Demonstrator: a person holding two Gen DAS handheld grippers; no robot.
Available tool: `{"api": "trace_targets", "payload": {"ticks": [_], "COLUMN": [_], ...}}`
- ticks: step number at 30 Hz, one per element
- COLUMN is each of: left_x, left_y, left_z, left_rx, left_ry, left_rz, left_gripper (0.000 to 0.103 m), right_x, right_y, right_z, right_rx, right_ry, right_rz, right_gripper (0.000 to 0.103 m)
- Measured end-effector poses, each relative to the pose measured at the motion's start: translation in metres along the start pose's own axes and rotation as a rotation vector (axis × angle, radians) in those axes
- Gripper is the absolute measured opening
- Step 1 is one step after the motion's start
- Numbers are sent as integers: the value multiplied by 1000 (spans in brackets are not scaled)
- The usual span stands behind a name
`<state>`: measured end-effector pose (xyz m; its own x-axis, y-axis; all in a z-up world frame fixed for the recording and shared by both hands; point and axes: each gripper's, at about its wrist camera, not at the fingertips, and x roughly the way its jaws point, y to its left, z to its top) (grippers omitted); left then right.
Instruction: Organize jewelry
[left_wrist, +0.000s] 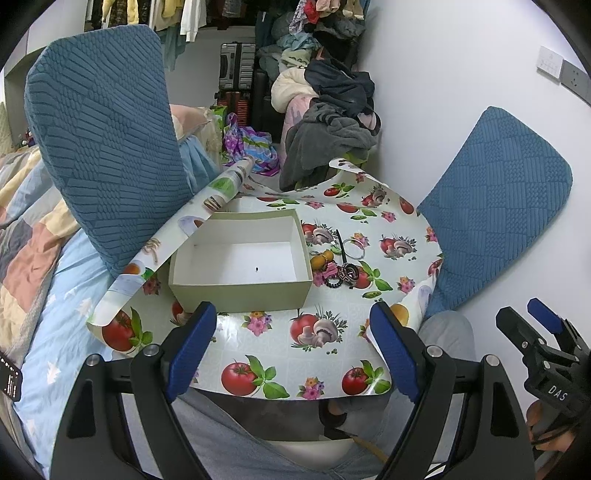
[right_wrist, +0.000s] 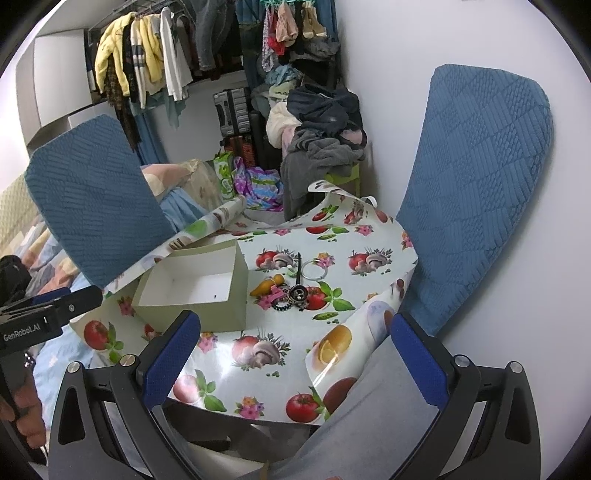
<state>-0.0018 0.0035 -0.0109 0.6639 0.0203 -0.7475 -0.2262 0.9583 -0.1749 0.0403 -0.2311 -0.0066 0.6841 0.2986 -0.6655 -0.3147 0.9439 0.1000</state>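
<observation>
A pale square box (left_wrist: 236, 291) (right_wrist: 236, 295) stands open on the small table with the fruit-print cloth (left_wrist: 280, 354) (right_wrist: 236, 376); only a tiny dark speck lies inside. Right of the box lies a heap of jewelry (left_wrist: 338, 271) (right_wrist: 290, 295): a silver bangle (left_wrist: 353, 248) (right_wrist: 314, 272), a yellow piece, a pink clip, dark hair ties and a black stick. My left gripper (left_wrist: 293, 325) hovers open and holds nothing over the near table edge. My right gripper (right_wrist: 291, 336) is open and holds nothing too, further right, seen at the lower right (left_wrist: 532, 325) in the left wrist view.
Two blue padded chair backs (left_wrist: 107, 147) (right_wrist: 476, 192) flank the table. A bed with a patchwork quilt (left_wrist: 33, 236) lies left. Piled clothes (left_wrist: 332, 110), a suitcase (right_wrist: 232, 110) and hanging garments fill the back. White wall on the right. A person's grey-clad legs (right_wrist: 369, 424) sit under the near edge.
</observation>
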Motion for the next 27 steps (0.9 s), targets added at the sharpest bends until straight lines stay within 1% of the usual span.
{"api": "trace_targets", "payload": {"ticks": [5,16,27], "left_x": [0,-7,-2], "left_y": [-1,-8,-13], "left_z": [0,4,4], "left_rx": [3,21,32], "left_ry": [1,-20,4], "left_rz": [2,-12,-16], "left_gripper": [85,85,85], "right_x": [3,4,5], "right_y": [2,-3,-4], "right_z": [-5,-2,-4], "right_rx": [-10,22,23], "right_ry": [10,19,36], "right_rz": [-7,10,12], "right_gripper": [103,103,103]}}
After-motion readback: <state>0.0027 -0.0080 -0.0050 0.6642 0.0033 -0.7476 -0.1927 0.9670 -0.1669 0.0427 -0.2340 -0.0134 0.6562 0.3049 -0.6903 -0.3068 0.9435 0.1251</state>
